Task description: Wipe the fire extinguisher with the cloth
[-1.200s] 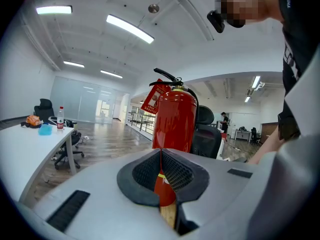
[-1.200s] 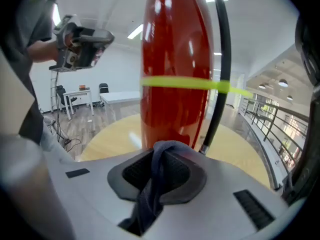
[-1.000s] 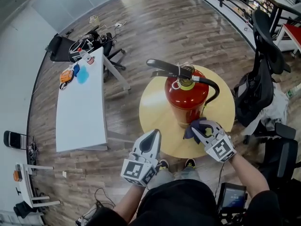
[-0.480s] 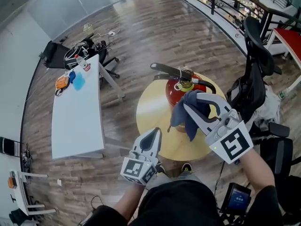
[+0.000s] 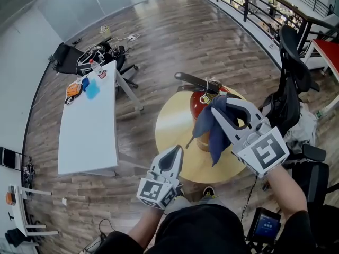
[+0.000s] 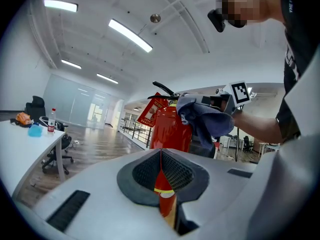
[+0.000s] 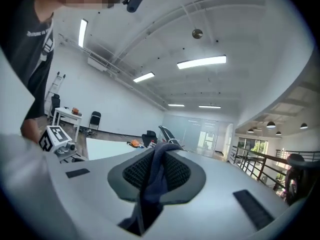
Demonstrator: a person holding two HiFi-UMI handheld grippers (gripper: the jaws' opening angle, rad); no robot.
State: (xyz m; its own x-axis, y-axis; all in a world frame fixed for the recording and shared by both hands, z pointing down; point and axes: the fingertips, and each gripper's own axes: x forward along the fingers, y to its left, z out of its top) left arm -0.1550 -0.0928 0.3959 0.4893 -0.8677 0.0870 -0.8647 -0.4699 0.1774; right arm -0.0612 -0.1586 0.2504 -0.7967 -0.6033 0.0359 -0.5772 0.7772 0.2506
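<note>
A red fire extinguisher point(image 5: 200, 106) with a black handle and hose stands upright on a round yellow table point(image 5: 172, 130). My right gripper point(image 5: 216, 110) is shut on a dark blue cloth point(image 5: 210, 128), held up against the extinguisher's upper body near the valve. The cloth hangs down in front of the cylinder. In the right gripper view the cloth point(image 7: 154, 180) is pinched between the jaws. My left gripper point(image 5: 175, 151) hovers shut and empty at the table's near edge. In the left gripper view the extinguisher point(image 6: 168, 125) and cloth point(image 6: 206, 118) show beyond its closed gripper point(image 6: 161, 156).
A long white desk point(image 5: 90, 126) with a bottle and small items stands to the left, with a dark chair behind it. A black office chair point(image 5: 288, 97) and bags crowd the right side. A railing runs along the far right. The floor is wood planks.
My right gripper has risen with the cloth from the extinguisher's base to its upper part near the valve. The left gripper has stayed where it was.
</note>
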